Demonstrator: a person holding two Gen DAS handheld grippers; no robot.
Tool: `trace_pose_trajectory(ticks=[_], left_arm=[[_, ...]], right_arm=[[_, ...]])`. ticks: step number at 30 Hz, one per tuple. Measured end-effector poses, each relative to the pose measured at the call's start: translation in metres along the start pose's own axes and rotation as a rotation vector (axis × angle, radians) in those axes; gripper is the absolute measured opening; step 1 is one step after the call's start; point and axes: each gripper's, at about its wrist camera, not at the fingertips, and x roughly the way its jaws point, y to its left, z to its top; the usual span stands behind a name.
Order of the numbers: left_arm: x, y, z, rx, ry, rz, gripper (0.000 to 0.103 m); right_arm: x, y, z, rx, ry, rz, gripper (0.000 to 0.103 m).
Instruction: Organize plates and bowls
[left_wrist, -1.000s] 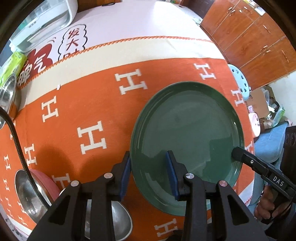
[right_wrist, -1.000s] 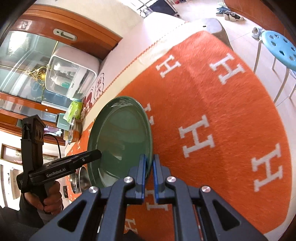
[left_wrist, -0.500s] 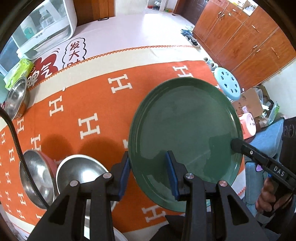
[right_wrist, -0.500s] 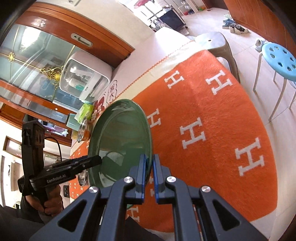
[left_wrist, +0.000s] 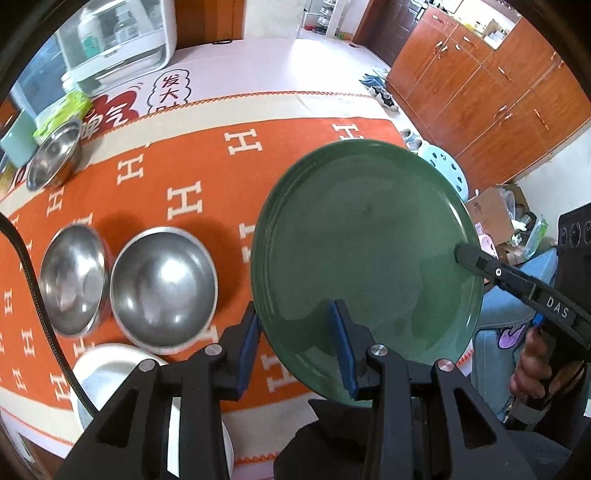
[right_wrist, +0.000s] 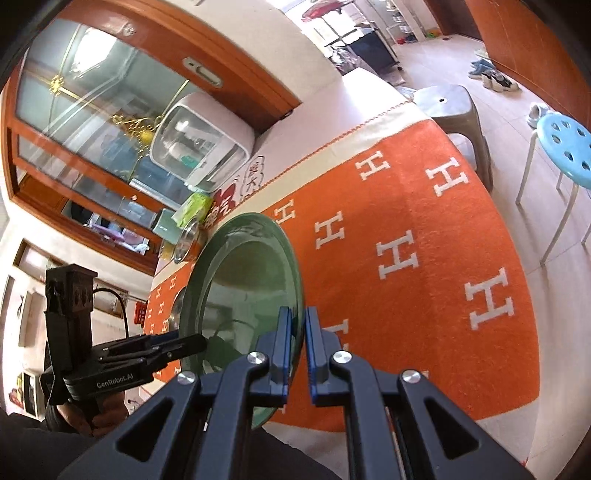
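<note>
A large green plate (left_wrist: 365, 254) hangs in the air above the orange cloth, tilted. My right gripper (right_wrist: 298, 343) is shut on its rim (right_wrist: 295, 280); it shows in the left wrist view (left_wrist: 469, 256) at the plate's right edge. My left gripper (left_wrist: 295, 339) is open, its fingers straddling the plate's near-left edge, one in front and one behind, not clamped. Two steel bowls (left_wrist: 164, 286) (left_wrist: 72, 278) sit on the cloth to the left. A white plate (left_wrist: 107, 373) lies at the front left, partly hidden by my left gripper.
A third steel bowl (left_wrist: 55, 157) stands at the far left by a green packet (left_wrist: 62, 112). A white appliance (left_wrist: 122, 44) stands at the back. A blue stool (right_wrist: 565, 144) and a grey stool (right_wrist: 450, 107) stand beside the table's right end.
Both grippers have risen and pulled back toward me with the green plate, lifting it off the cloth. The steel bowls and white plate have come into the left wrist view.
</note>
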Motion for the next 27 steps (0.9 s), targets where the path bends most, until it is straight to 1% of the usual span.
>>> trace_pose_trajectory(ticks=[2,8,13,17,21,27], left_arm=[[-0.006,0.0,-0.013,-0.009,-0.006,0.0,0.035],[-0.022,0.004,-0.045,-0.045,-0.023,-0.011,0.035],[-0.035,0.011,-0.064,-0.071,-0.045,-0.022,0.035],[-0.04,0.022,-0.08,-0.105,-0.05,-0.047,0.035],[-0.046,0.033,-0.094,-0.129,-0.054,-0.043,0.035],[-0.056,0.064,-0.113,-0.164,-0.054,-0.036,0.035]], right_arm=[[-0.003,0.006,-0.004,-0.023,0.002,0.006,0.009],[-0.012,0.022,-0.018,-0.074,0.004,0.03,0.009],[-0.016,0.037,-0.026,-0.118,0.009,0.034,0.009],[-0.017,0.049,-0.034,-0.149,0.018,0.046,0.009],[-0.011,0.065,-0.042,-0.182,0.038,0.049,0.009],[-0.001,0.095,-0.06,-0.246,0.074,0.048,0.009]])
